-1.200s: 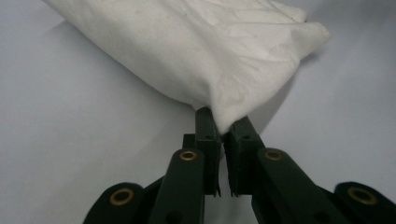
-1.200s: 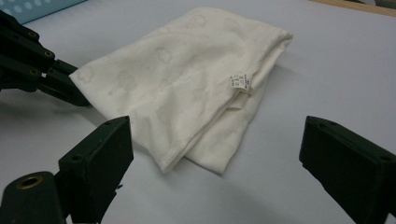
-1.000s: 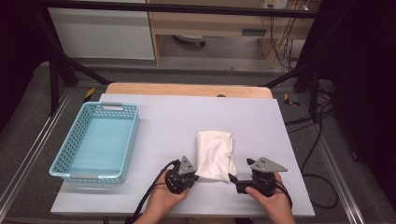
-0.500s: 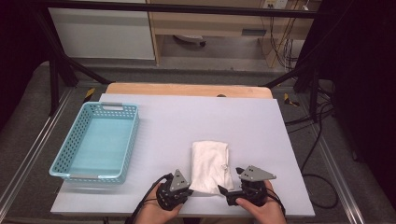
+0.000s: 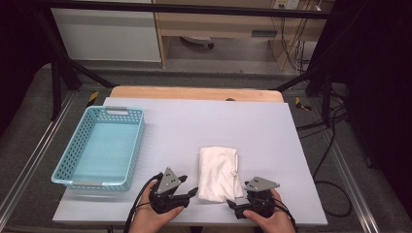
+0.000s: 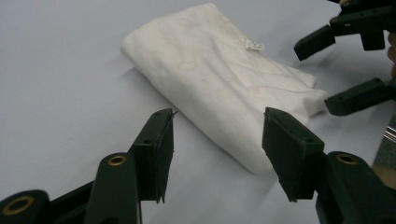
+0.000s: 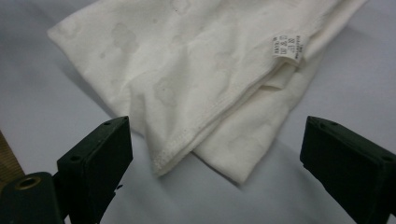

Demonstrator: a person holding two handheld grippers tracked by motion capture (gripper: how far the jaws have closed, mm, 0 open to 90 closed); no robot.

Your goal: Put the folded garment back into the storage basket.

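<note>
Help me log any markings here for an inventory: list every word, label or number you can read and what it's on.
Small sewn-in tag on the folded white cloth: a few lines of print, too small and blurred to read.
Nothing else here carries readable text.

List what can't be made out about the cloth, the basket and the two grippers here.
- Print on the label of the folded white cloth: too small and blurred, right gripper view.
- Cloth's underside: pressed to the table.
- Blue basket's near inner wall: hidden by its rim, high view.
- Left gripper and right gripper: bodies cut off by the bottom edge.
</note>
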